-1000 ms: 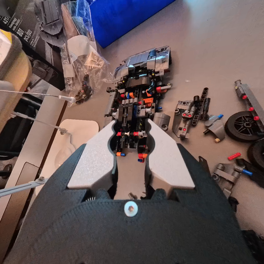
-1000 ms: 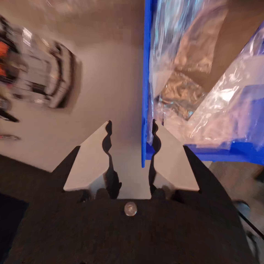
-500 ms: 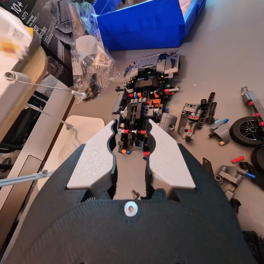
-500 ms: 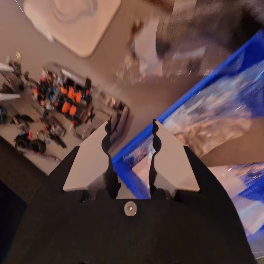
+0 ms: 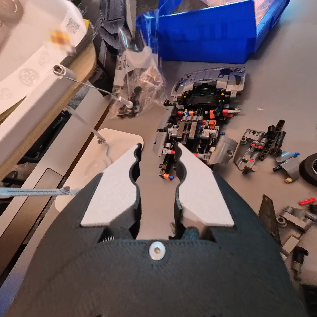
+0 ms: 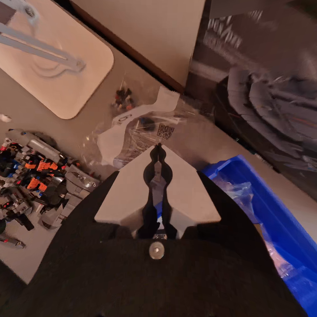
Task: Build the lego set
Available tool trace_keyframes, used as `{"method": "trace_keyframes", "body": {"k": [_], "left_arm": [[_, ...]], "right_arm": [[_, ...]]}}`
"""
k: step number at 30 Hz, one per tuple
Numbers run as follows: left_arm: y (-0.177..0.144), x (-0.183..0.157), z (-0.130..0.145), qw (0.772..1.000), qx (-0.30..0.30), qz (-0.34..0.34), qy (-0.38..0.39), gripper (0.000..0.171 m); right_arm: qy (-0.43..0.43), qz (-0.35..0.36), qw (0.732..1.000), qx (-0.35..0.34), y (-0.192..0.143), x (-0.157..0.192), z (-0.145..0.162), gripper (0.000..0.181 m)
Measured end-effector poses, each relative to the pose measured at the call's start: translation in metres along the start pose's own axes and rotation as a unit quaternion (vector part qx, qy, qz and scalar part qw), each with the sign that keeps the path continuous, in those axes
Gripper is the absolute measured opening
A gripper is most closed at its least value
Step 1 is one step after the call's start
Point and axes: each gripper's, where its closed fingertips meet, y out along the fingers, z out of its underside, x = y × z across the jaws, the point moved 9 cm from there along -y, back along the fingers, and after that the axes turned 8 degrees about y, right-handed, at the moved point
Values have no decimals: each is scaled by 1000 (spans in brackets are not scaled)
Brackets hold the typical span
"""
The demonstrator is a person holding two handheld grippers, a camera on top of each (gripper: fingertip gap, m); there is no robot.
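The left gripper (image 5: 158, 149) has its fingers (image 5: 118, 180) apart and empty, poised over the bench (image 5: 283, 82) at the near end of the half-built lego car (image 5: 197, 123), probably to steady it. At 3 o'clock lie loose grey parts (image 5: 253, 149) – kept within reach. The right gripper (image 6: 158, 146) has its fingers pressed together; whether they pinch the clear parts bag (image 6: 137, 135) at 12 o'clock I cannot tell. The blue bin (image 6: 267, 205) lies at 4 o'clock.

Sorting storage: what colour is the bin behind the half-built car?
Solid blue bin, clearest in the left wrist view.
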Motion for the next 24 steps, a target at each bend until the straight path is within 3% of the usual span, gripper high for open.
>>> {"method": "trace_keyframes", "body": {"k": [1, 8, 14, 19, 24], "left_arm": [[-1, 2, 1, 1000, -1, -2, -6, 36], [-13, 13, 1, 999, -7, -31, -32, 39], [-37, 26, -2, 997, -28, -61, -48, 42], [-64, 43, 6, 993, -45, -68, -90, 48], [-111, 69, 29, 978, -73, -122, -155, 48]], "right_arm": [[-7, -3, 1000, -29, -14, 6, -4, 0], [-110, 25, 985, -132, -122, 68, -26, 0], [-202, 17, 968, -148, -190, 138, -35, 0], [-270, -14, 954, -130, -211, 206, -34, 0], [-334, -61, 933, -120, -188, 272, -46, 0]]}}
